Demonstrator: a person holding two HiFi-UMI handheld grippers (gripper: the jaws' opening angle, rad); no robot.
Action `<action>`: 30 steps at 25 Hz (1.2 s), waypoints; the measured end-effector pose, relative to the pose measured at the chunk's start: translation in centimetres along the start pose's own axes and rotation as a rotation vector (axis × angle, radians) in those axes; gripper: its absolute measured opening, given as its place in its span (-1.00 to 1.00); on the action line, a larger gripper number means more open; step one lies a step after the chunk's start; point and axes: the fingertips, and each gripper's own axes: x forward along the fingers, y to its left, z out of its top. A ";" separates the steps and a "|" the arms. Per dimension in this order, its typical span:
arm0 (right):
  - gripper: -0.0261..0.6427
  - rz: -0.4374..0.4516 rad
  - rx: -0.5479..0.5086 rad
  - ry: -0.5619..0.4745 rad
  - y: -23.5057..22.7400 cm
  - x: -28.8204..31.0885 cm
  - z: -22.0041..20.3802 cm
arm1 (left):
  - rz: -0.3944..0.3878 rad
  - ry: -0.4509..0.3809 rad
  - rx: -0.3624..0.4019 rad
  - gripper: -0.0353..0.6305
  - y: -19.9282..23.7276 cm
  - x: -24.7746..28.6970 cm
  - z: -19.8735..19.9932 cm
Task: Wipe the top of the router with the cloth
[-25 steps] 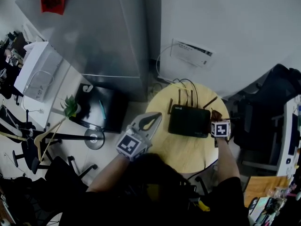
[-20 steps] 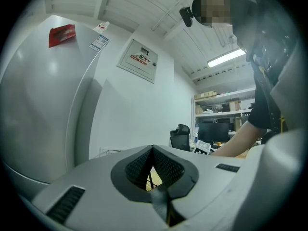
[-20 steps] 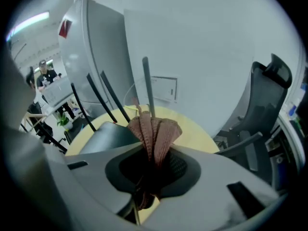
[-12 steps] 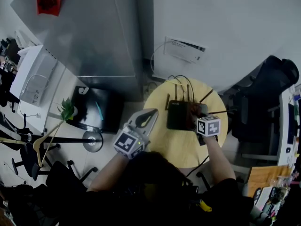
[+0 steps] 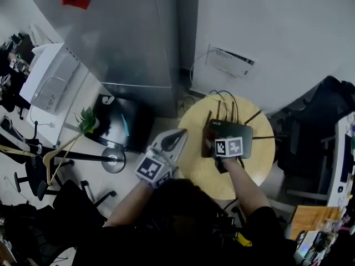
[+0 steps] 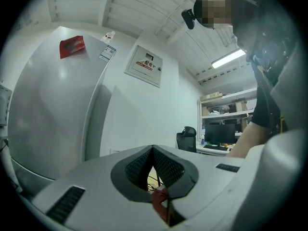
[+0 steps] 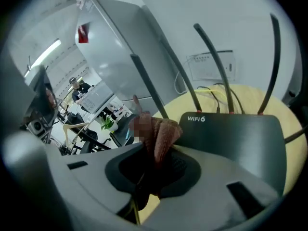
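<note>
Head view, router: the black router (image 5: 239,136), antennas raised, lay on the far part of the round yellow surface (image 5: 248,177).
Head view, right gripper: the right gripper (image 5: 224,142) was over the router's near left part, its marker cube covering the jaws.
Head view, left gripper: the left gripper (image 5: 178,134) was held off the surface's left edge, apart from the router.
Left gripper view, jaws: pressed together with nothing between them; a refrigerator (image 6: 53,105) stood beyond.
Right gripper view, jaws: the right gripper (image 7: 156,170) was clenched on the brown cloth (image 7: 163,133), which stuck up from between the jaws.
Right gripper view, cloth: its bunched end was at the near left corner of the router (image 7: 231,134), beside the "WIFI6" print; whether it touched the top could not be told.
</note>
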 end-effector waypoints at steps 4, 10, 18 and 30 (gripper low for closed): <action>-0.72 -0.071 -0.018 0.072 -1.5 1.6 -1.2 | 0.023 -0.003 0.003 -0.92 0.3 -0.8 0.1; -0.72 -0.158 -0.101 0.106 -3.5 2.0 -2.3 | 0.036 0.001 0.001 -0.92 0.7 -1.2 -0.2; -0.72 -0.242 -0.221 0.129 -5.7 0.2 -3.0 | -0.020 0.004 -0.004 -0.92 -0.6 0.8 -0.4; -0.72 -0.343 -0.170 0.095 -11.6 -3.9 -4.4 | -0.099 0.017 -0.010 -0.92 -2.5 3.4 -1.1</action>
